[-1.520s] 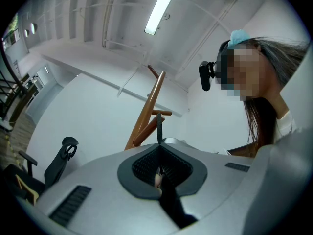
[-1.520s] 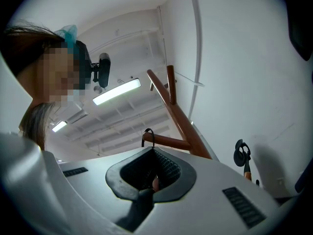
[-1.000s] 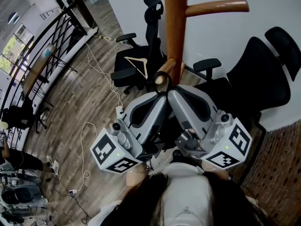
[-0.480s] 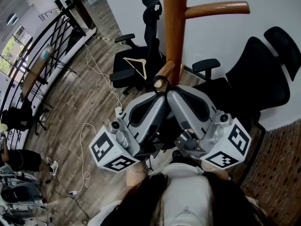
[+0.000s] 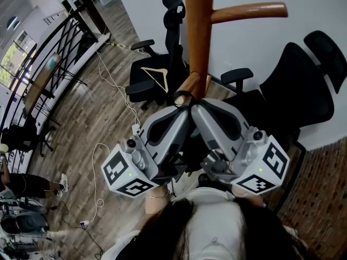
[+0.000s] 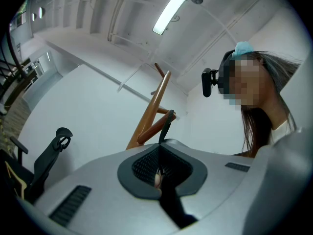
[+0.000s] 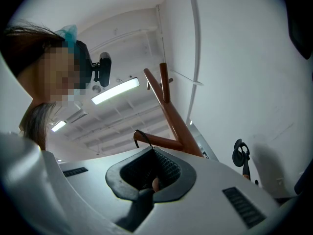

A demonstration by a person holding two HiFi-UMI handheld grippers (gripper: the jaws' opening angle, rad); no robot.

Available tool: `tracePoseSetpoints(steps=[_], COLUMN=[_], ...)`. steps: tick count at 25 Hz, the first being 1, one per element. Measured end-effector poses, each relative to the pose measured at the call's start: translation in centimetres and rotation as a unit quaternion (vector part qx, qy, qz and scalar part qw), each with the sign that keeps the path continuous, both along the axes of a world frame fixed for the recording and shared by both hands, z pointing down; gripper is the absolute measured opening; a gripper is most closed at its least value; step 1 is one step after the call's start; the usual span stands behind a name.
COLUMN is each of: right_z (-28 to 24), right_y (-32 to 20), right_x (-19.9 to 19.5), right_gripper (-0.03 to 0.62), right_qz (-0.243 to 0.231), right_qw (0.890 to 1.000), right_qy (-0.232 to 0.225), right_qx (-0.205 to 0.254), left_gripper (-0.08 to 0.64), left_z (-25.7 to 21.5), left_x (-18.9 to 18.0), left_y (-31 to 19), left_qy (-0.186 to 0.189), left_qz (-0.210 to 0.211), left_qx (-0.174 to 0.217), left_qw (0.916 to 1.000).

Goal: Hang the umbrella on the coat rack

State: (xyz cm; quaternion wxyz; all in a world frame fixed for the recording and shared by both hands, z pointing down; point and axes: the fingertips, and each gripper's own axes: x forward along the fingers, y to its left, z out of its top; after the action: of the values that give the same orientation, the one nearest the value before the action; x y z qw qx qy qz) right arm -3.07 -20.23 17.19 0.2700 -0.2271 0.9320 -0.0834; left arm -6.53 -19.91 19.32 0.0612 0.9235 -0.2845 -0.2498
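Note:
The wooden coat rack [image 5: 196, 31] rises just ahead of me, one peg [image 5: 246, 10] reaching right and a lower peg [image 5: 190, 84] pointing toward me. A thin black umbrella strap [image 5: 181, 95] loops at that lower peg's tip. My left gripper [image 5: 182, 110] and right gripper [image 5: 195, 109] meet tip to tip right under it. In the left gripper view the left gripper [image 6: 159, 153] is shut on the strap [image 6: 166, 126], which runs up to the peg [image 6: 152, 130]. The right gripper [image 7: 152, 156] is shut on the same strap [image 7: 141, 135] below the peg [image 7: 164, 142]. The umbrella's body is hidden beneath the grippers.
Black office chairs [image 5: 160, 64] [image 5: 295, 85] stand behind and to the right of the rack, one bearing a wooden hanger [image 5: 157, 75]. Cables [image 5: 116, 85] trail over the wood floor. A metal railing [image 5: 59, 47] runs at the left, and a brick wall [image 5: 320, 199] at the right.
Both grippers, still shut on the strap, have edged up and slightly left, bringing the strap loop closer around the lower peg's tip.

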Motion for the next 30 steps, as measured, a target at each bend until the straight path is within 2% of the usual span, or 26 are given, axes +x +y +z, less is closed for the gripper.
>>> tracePoseSetpoints(steps=[20, 30], right_z=[-0.60, -0.57], right_y=[0.32, 0.60], right_x=[0.00, 0.20], right_gripper=[0.035, 0.035], right_qz=[-0.009, -0.005], right_qw=[1.000, 1.000], right_qy=[-0.004, 0.000], right_qx=[0.013, 0.016], left_gripper=[0.012, 0.012], left_z=[-0.58, -0.41], left_x=[-0.09, 0.02], left_y=[0.26, 0.29], left_qy=[0.004, 0.018], left_qz=[0.005, 0.024], left_qx=[0.012, 0.005], left_qw=[0.9999, 0.9995])
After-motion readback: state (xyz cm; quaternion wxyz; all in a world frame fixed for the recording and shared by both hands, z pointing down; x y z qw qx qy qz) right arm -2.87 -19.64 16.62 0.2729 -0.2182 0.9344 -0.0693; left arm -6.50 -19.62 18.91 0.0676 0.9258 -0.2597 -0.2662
